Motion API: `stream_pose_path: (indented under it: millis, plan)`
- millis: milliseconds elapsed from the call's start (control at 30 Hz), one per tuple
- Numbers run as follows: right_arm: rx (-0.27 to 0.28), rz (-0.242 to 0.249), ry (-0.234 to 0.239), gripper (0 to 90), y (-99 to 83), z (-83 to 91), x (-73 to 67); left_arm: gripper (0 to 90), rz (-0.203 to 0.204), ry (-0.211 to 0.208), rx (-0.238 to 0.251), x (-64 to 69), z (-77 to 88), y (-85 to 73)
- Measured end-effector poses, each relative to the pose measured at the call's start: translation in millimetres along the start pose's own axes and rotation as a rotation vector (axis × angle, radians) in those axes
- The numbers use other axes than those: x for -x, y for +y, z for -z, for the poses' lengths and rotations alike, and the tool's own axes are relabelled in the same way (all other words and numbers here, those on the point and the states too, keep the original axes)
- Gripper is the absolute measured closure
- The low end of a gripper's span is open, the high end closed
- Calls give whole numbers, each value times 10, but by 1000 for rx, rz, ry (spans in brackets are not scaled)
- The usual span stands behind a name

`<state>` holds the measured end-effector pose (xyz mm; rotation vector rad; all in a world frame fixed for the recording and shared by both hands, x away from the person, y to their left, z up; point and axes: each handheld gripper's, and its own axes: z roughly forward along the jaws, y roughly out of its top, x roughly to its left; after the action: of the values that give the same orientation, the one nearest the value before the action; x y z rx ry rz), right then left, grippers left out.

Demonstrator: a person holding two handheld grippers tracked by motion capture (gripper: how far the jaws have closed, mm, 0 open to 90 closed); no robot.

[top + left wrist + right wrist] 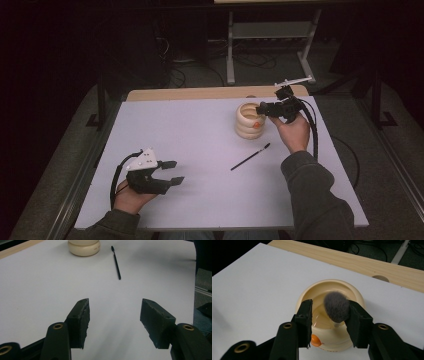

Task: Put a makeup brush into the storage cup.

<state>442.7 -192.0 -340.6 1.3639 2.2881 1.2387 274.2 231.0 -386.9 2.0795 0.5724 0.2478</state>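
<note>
Grey fluffy-headed brush stands in the cream ribbed ceramic holder; right gripper, jaws parted and unclamped, should lift straight above that holder.

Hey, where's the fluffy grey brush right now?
In the right gripper view, the grey brush stands head-up inside the cream ringed holder, between the right gripper jaws, against the right-hand one.

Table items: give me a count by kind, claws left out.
Holder: 1
Fluffy brush, in the holder: 1
Thin black brush, lying on the table: 1
Total: 3
</note>
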Motion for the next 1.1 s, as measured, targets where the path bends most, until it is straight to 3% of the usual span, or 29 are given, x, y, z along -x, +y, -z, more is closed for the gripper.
stream_pose_path:
  millis: [100,267,567,1100]
  plan:
    - [9,-8,7,536,-42,23,6,396,3,1,0,-2,1,-1]
    - [11,19,-17,500,-102,61,11,390,3,4,-3,-15,3,-3]
    - [21,-18,21,452,-219,101,83,380,24,-2,0,-70,-5,-21]
    - [-2,12,45,401,-376,70,8,373,24,13,-2,-77,-11,-17]
